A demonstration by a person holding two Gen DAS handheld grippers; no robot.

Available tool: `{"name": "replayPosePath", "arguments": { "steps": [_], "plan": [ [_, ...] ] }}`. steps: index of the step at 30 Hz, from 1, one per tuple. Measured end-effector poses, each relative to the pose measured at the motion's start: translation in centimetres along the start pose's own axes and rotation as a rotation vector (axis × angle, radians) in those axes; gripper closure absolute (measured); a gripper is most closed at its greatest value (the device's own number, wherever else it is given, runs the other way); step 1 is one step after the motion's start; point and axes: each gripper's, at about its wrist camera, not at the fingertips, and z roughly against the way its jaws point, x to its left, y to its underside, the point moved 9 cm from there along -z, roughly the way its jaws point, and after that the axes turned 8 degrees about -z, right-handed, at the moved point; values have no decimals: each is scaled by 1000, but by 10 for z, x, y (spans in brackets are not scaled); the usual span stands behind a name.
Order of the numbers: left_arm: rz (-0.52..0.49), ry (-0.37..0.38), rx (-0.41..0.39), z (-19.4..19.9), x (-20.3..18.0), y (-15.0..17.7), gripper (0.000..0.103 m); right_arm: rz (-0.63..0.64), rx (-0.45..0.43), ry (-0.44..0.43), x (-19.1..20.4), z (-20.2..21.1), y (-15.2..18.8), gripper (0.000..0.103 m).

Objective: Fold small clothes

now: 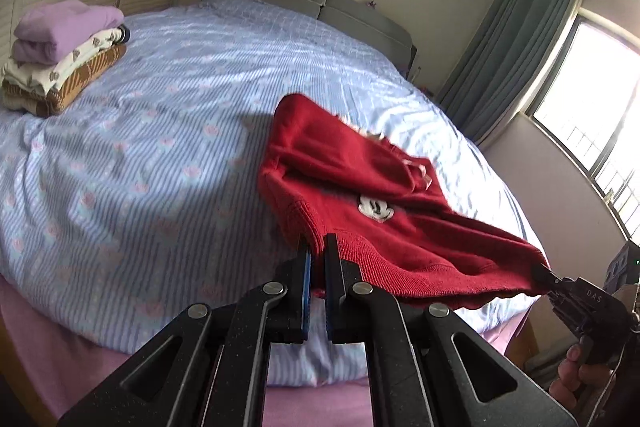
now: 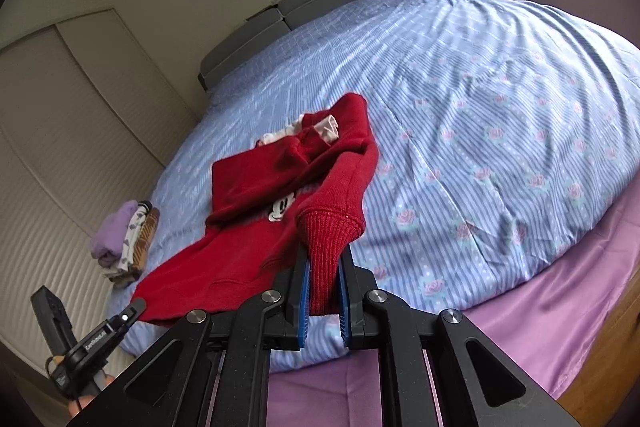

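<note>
A small red sweater point(image 1: 360, 183) with a cartoon mouse patch lies partly lifted over the near edge of the bed; it also shows in the right wrist view point(image 2: 260, 227). My left gripper point(image 1: 318, 247) is shut on its ribbed hem at one corner. My right gripper point(image 2: 324, 259) is shut on the ribbed cuff point(image 2: 326, 247), with a sleeve folded over it. The right gripper shows in the left wrist view point(image 1: 540, 273), pinching the far hem corner. The left gripper shows in the right wrist view point(image 2: 136, 309), at the other corner. The hem is stretched between the two grippers.
The bed has a blue striped floral duvet point(image 1: 160, 147), also seen in the right wrist view point(image 2: 480, 131), over a pink sheet point(image 2: 540, 327). A stack of folded clothes point(image 1: 60, 59) sits at the left side by the wardrobe, and shows in the right wrist view point(image 2: 124, 243). A window point(image 1: 600, 107) is at the right.
</note>
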Motion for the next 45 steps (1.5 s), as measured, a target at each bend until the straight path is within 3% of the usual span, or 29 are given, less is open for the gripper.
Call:
{"name": "replayPosePath", "arguments": {
  "steps": [7, 14, 19, 26, 30, 35, 38, 40, 41, 42, 43, 45],
  "plan": [
    [19, 17, -106, -41, -7, -99, 96, -17, -87, -47, 37, -31, -78, 91],
    [41, -11, -110, -133, 4, -165, 96, -98, -87, -44, 42, -116, -156, 91],
    [80, -36, -57, -210, 28, -178, 96, -116, -44, -7, 33, -189, -183, 91],
    [114, -64, 46, -297, 56, -169, 95, -167, 30, 46, 3, -276, -188, 90],
    [100, -77, 84, -320, 61, -163, 95, -162, 59, 75, -7, -311, -184, 89],
    [82, -68, 100, -316, 59, -163, 94, -113, 53, 87, -6, -319, -186, 85],
    [25, -66, 99, -300, 48, -166, 90, -96, 44, 81, 0, -310, -189, 73],
    [-20, -69, 78, -285, 40, -171, 77, -64, 19, 84, 7, -297, -192, 63],
    [-47, -85, 60, -276, 37, -173, 70, -39, 0, 104, 9, -289, -194, 44],
    [-69, -98, 40, -267, 34, -176, 56, -14, -29, 139, 9, -280, -197, 34],
    [-84, -101, 19, -260, 31, -179, 53, 6, -68, 164, 9, -269, -201, 26],
    [-109, -102, 8, -252, 27, -183, 53, 45, -124, 178, 11, -250, -206, 25]
  ]
}}
